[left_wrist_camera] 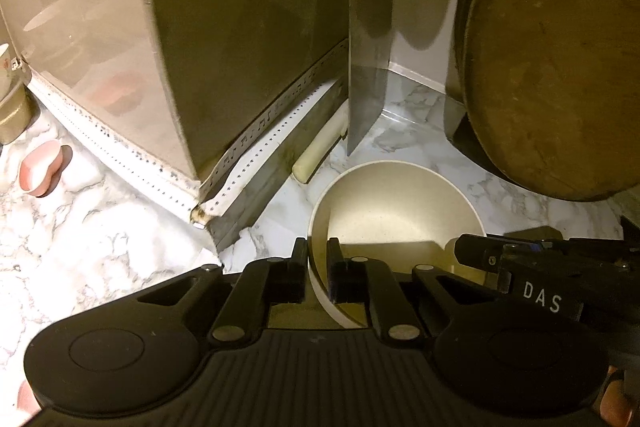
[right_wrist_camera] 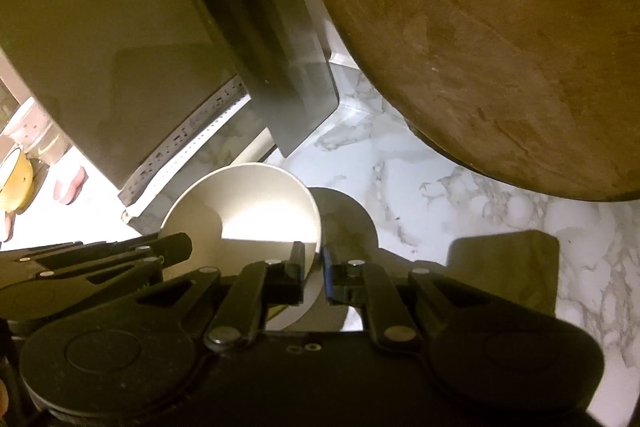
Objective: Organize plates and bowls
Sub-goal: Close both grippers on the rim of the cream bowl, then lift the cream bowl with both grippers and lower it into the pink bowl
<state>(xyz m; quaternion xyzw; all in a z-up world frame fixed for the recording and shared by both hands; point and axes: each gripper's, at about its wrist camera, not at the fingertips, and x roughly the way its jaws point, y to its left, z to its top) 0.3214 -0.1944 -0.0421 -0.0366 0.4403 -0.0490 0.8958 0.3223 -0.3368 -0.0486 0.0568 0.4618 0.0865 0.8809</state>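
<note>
A white bowl (left_wrist_camera: 400,211) is held just above the marble counter (left_wrist_camera: 100,247), near the corner. My left gripper (left_wrist_camera: 318,259) is shut on the bowl's left rim, one finger inside and one outside. My right gripper (right_wrist_camera: 311,263) is shut on the right rim of the same bowl (right_wrist_camera: 256,203). The right gripper also shows at the right of the left wrist view (left_wrist_camera: 520,267). The left gripper also shows at the left of the right wrist view (right_wrist_camera: 100,259).
A steel appliance (left_wrist_camera: 200,47) stands left of the bowl. A cleaver blade (left_wrist_camera: 368,67) stands upright in the corner. A round wooden board (left_wrist_camera: 560,67) leans at the right. A pale rolling pin (left_wrist_camera: 320,147) lies by the appliance. A pink heart-shaped dish (left_wrist_camera: 40,167) sits far left.
</note>
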